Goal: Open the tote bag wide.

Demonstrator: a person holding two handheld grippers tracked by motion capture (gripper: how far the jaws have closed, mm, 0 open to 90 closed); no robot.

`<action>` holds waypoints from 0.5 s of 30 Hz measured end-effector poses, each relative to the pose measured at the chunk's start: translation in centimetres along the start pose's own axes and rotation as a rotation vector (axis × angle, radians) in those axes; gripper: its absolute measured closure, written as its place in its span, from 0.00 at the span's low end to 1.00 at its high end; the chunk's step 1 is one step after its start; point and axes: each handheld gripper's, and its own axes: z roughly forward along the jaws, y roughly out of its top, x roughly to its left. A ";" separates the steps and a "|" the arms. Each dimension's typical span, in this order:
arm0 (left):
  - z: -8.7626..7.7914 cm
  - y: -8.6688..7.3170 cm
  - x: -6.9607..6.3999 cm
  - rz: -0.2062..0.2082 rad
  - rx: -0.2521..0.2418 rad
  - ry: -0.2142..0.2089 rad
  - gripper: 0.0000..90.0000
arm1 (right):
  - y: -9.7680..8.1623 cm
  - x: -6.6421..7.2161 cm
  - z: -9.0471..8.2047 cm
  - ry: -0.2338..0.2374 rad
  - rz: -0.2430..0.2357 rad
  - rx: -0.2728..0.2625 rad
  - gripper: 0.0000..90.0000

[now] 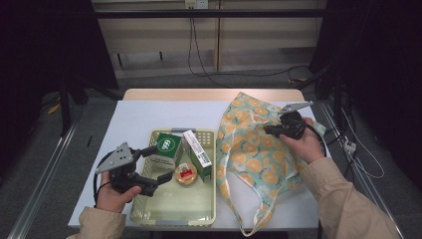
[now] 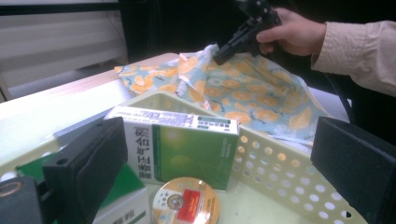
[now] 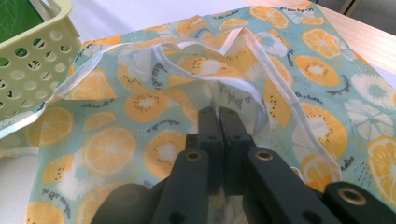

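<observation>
A pale yellow perforated basket (image 1: 174,219) holds a green-and-white box (image 1: 198,149), a second green box (image 1: 166,147) and a round tin (image 1: 185,173) with a red label. My left gripper (image 1: 160,163) hovers open over the basket's left side; in the left gripper view its jaws stand wide on either side of the green-and-white box (image 2: 187,149) and the tin (image 2: 186,203). To the right lies a cloth bag (image 1: 249,149) printed with orange slices. My right gripper (image 1: 266,130) is shut on the bag's rim (image 3: 224,88), lifting a fold of fabric.
The basket (image 3: 32,60) sits just left of the bag (image 2: 261,93) on a white table cover (image 1: 134,119). The bag's handle loop (image 1: 249,226) hangs near the table's front edge. Cables run on the floor behind and at right.
</observation>
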 end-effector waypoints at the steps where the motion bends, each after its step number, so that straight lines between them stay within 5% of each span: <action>1: 0.3 0.3 0.0 0.010 0.011 -0.008 0.04 | 0.1 0.0 -0.1 -0.001 0.003 -0.002 0.99; 15: 4.1 0.6 -0.3 0.035 0.146 -0.051 0.07 | 1.4 -0.4 -0.9 -0.007 0.014 -0.018 0.99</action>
